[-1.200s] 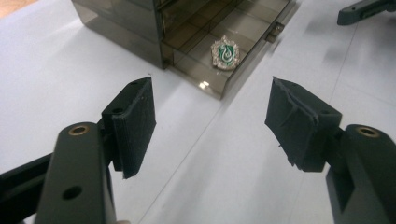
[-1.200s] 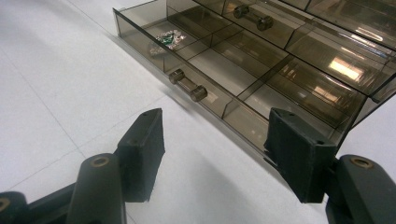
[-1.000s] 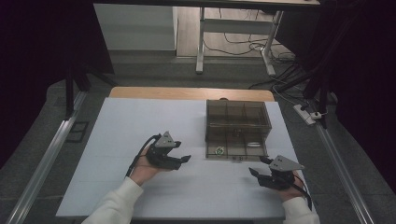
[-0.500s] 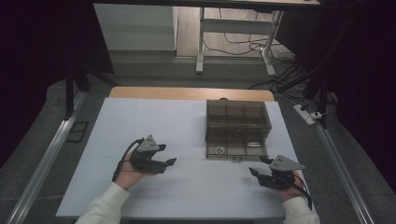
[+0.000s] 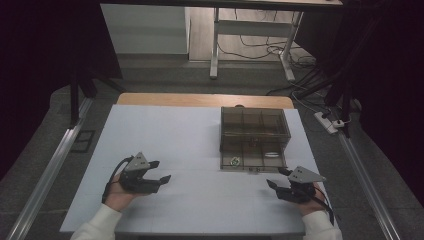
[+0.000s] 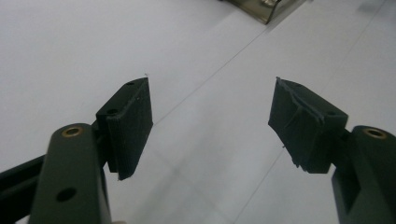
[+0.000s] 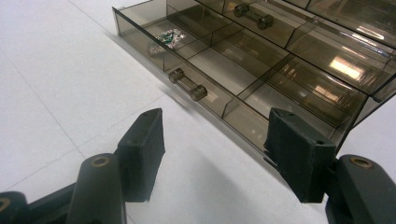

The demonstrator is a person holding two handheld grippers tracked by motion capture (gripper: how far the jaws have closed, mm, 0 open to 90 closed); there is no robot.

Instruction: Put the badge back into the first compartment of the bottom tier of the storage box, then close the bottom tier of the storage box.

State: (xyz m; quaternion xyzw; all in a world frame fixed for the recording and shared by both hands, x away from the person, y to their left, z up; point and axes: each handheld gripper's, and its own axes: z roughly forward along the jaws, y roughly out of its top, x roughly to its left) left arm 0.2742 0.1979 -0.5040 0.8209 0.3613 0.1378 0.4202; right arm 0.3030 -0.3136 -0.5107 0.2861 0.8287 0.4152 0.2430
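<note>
Left claw [image 5: 161, 172] at lower left of the high view, right claw [image 5: 277, 179] at lower right — both gape, empty, on the white bench [image 5: 165, 135]. Left gripper view: bare bench. Right gripper view: smoky drawer organiser [image 7: 261, 60] at top, drawer pulled out, nothing grasped yet.

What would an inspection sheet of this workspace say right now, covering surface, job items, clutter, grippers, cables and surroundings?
Surface: white table top, wooden strip along the far edge.
Job's things: smoky clear drawer organizer, bottom drawer pulled out; a small green-and-silver item lies in one compartment.
Clutter: nothing seen.
Grippers: left hand-held gripper open, empty, over bare table; right hand-held gripper open, empty, near the drawer front.
Cables: floor cables beyond the table; power strip at right.
Surroundings: dark room, metal-legged table behind.
</note>
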